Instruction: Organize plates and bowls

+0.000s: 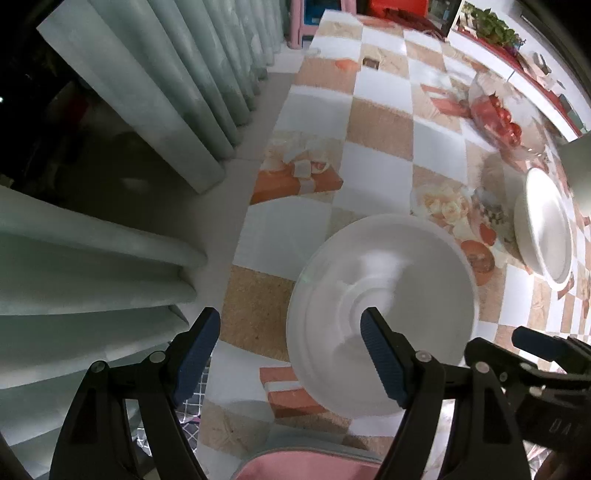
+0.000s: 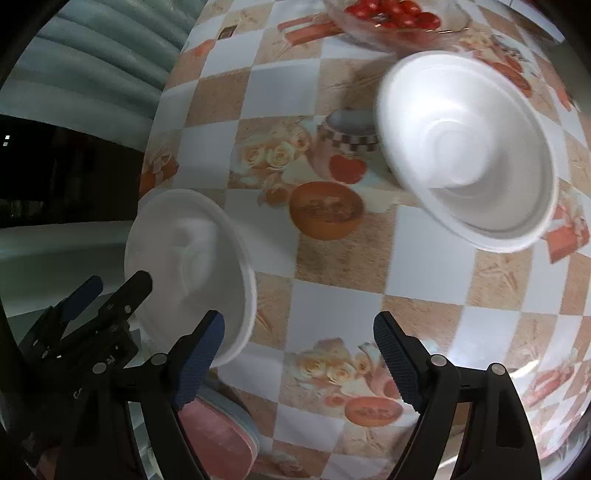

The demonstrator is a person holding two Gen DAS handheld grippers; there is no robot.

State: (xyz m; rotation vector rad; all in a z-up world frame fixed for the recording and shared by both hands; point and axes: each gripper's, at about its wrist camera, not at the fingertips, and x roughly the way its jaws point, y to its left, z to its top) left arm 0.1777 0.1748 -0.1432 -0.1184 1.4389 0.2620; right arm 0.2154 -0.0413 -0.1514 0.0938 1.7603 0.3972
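Observation:
Two white foam bowls sit on a checkered tablecloth. The near bowl [image 1: 384, 306] [image 2: 192, 266] stands by the table's front left edge. The far bowl [image 1: 545, 225] [image 2: 469, 151] stands further right. My left gripper [image 1: 290, 354] is open, its right finger over the near bowl and its left finger past the table edge. It also shows in the right wrist view [image 2: 107, 291] beside the near bowl. My right gripper [image 2: 299, 365] is open and empty above the tablecloth, right of the near bowl; its finger shows at the left wrist view's right edge [image 1: 535, 343].
A clear glass bowl of cherry tomatoes [image 2: 395, 18] [image 1: 495, 114] stands behind the far bowl. A pink chair seat [image 2: 218, 432] sits at the table's [image 2: 332, 302] front edge. Grey curtains [image 1: 147, 92] hang left of the table.

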